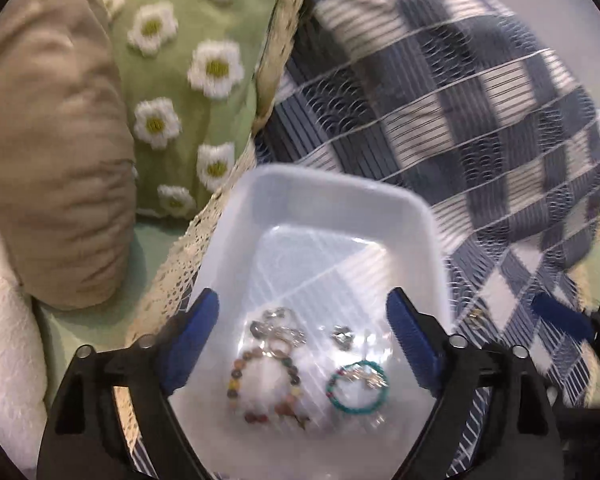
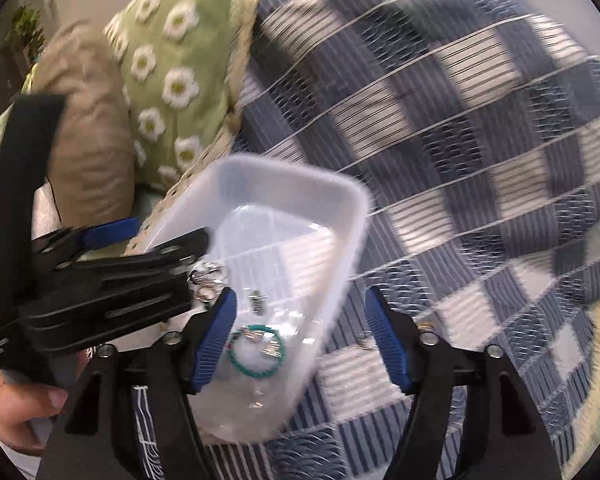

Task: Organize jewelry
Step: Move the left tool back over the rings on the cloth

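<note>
A translucent white plastic tray (image 1: 328,200) is set on a blue-and-white checked blanket (image 1: 480,120), with a multicoloured bead bracelet (image 1: 260,384) and teal bead bracelet (image 1: 358,386) inside. A green daisy-patterned cushion (image 1: 188,80) and tan pillow (image 1: 52,152) are seen behind. Left tool (image 1: 306,346) and right tool (image 2: 300,344) are held apart, empty.

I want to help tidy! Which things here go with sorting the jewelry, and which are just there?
For the job: clear tray, beaded bracelet, teal bracelet, silver charms.

Just there: daisy cushion, tan cushion, checked blanket.
</note>
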### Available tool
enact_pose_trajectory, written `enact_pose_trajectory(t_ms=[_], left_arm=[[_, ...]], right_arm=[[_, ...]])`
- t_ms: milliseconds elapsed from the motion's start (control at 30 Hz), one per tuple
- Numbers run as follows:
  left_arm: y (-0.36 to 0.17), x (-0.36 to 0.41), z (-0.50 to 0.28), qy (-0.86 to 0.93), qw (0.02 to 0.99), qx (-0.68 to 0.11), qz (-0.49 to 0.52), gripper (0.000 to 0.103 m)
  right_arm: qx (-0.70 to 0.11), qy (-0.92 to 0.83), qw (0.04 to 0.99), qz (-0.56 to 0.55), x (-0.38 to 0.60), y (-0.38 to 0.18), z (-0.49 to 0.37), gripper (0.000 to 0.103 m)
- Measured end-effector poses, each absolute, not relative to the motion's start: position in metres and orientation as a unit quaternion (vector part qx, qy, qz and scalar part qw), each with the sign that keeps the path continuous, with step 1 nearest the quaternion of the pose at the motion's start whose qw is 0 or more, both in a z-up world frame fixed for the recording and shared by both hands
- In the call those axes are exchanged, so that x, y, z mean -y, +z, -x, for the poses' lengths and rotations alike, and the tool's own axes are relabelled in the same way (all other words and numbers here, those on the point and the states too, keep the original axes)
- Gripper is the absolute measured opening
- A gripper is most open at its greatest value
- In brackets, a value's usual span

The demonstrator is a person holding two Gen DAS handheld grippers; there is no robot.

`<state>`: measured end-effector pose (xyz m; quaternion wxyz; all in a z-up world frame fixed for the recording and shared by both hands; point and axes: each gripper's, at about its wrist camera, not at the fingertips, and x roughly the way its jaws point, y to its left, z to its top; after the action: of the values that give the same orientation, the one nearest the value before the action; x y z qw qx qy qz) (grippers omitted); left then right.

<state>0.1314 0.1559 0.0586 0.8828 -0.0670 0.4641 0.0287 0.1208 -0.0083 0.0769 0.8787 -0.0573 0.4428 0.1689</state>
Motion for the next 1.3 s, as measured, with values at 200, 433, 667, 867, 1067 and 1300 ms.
enact_pose_trajectory(t_ms=[200,433,667,867,1067,1300], left_arm=[[0.086,-0.127,-0.096,-0.009,0.897,-0.440,0.047,0.087],[0.064,-0.067,-0.088,-0.046,0.884,-0.465,0.013,0.087],[0.036,0.014,-0.095,-0.119,0.862,-0.493,-0.001,0.087],[0.009,0.039,-0.126,-0.096,0.855,-0.509,-0.009,0.087],[-0.021,0.040,-0.148,-0.073,0.851,-0.520,-0.024,0.086],[-0.045,0.041,-0.163,-0.061,0.841,-0.536,-0.043,0.072]], right_arm=[[-0.432,0.128,0.892,0.037,0.075,0.083,-0.099,0.077],[-0.460,0.068,0.885,0.003,0.154,0.040,-0.083,0.078],[-0.465,0.044,0.884,-0.023,0.186,0.030,-0.089,0.078],[-0.472,-0.003,0.881,-0.020,0.216,0.021,-0.095,0.077],[-0.457,-0.029,0.889,-0.032,0.234,0.030,-0.095,0.077],[-0.464,-0.010,0.886,-0.020,0.225,0.028,-0.095,0.076]])
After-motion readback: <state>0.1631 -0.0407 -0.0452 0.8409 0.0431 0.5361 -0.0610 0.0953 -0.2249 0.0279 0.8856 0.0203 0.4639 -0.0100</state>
